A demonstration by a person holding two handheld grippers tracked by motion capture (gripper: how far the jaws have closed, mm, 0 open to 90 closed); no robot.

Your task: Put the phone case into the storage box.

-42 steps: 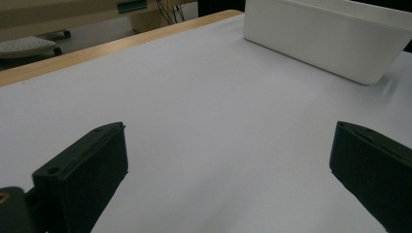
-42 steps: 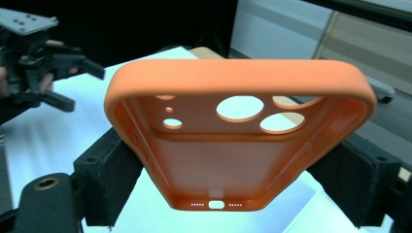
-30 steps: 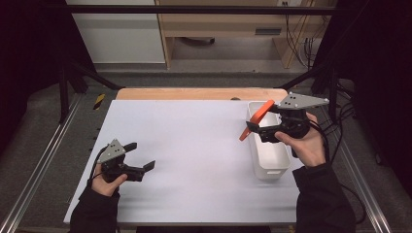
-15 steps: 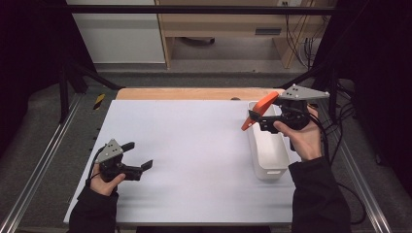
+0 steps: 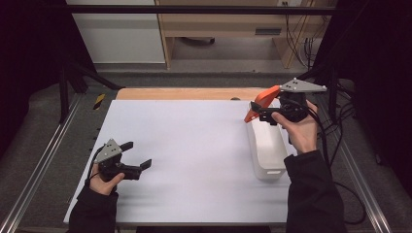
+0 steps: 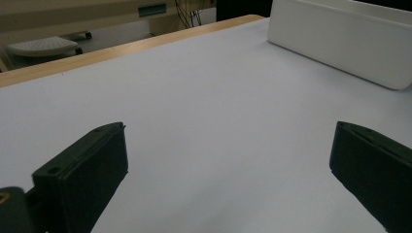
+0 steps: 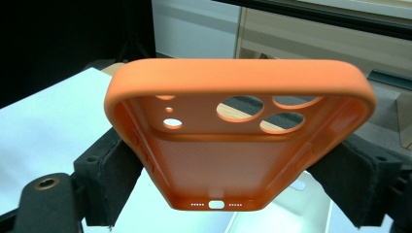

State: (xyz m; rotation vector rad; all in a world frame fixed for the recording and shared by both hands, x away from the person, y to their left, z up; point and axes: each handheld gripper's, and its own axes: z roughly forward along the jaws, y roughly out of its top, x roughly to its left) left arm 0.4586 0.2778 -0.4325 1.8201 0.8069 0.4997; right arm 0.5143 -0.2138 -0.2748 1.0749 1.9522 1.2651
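Note:
An orange phone case (image 5: 261, 102) hangs in the air over the far end of a long white bin (image 5: 269, 155) at the table's right. My right gripper (image 5: 257, 112) is shut on the case. In the right gripper view the black pads (image 7: 114, 167) press both long sides of the case (image 7: 233, 141), whose hollow inside and camera holes face the camera. My left gripper (image 5: 137, 154) rests low over the white table at the front left, jaws open and empty. In the left gripper view the left gripper (image 6: 228, 160) has bare table between its jaws.
The white table top (image 5: 194, 141) ends in a wooden strip (image 5: 184, 93) at the far edge. The bin (image 6: 340, 41) looks empty. A yellow-and-black object (image 5: 98, 100) lies on the grey floor beyond the left corner. Cables (image 5: 335, 126) trail off the right side.
My right hand has carried the orange case toward the far end of the bin. The left hand and its gripper have stayed put.

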